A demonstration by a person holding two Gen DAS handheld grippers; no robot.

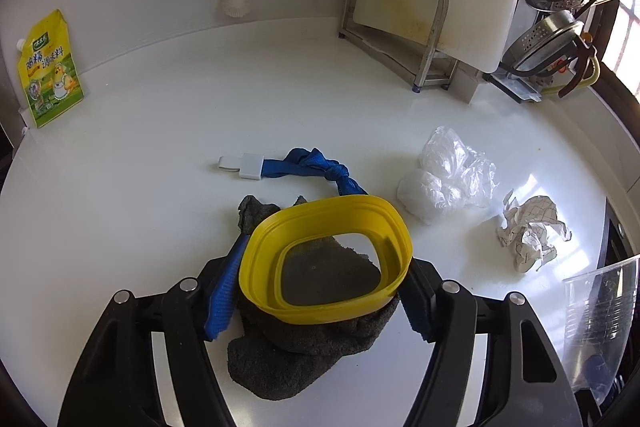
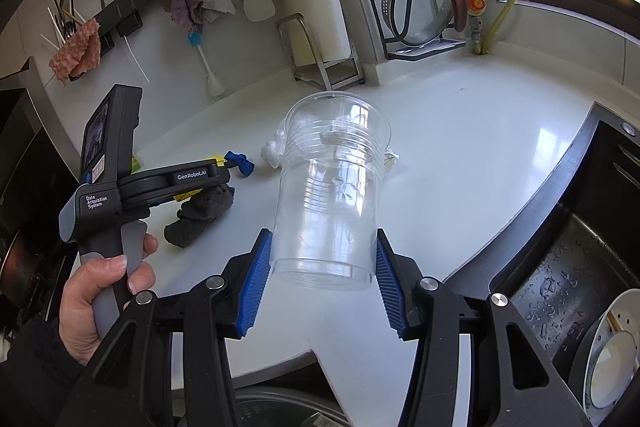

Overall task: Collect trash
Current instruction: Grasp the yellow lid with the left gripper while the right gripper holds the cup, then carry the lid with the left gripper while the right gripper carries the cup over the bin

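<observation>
Left hand-held gripper clamps yellow lid; right hand-held gripper grips clear cup.

Yellow lid atop grey cloth; clear cup tilted.

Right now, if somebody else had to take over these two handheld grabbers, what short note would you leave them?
Left gripper: closed on the yellow plastic lid with a clear window, just above the dark grey cloth.
Right gripper: clamped on the clear plastic cup, held tilted over the white counter, apparently as the collecting container.
On the counter: crumpled clear plastic bag, crumpled printed paper, knotted blue strap with a white clip.
Done: nothing visible in the cup.
Left: probably bag and paper; whether lid, cloth and strap count as trash is unclear.
</observation>
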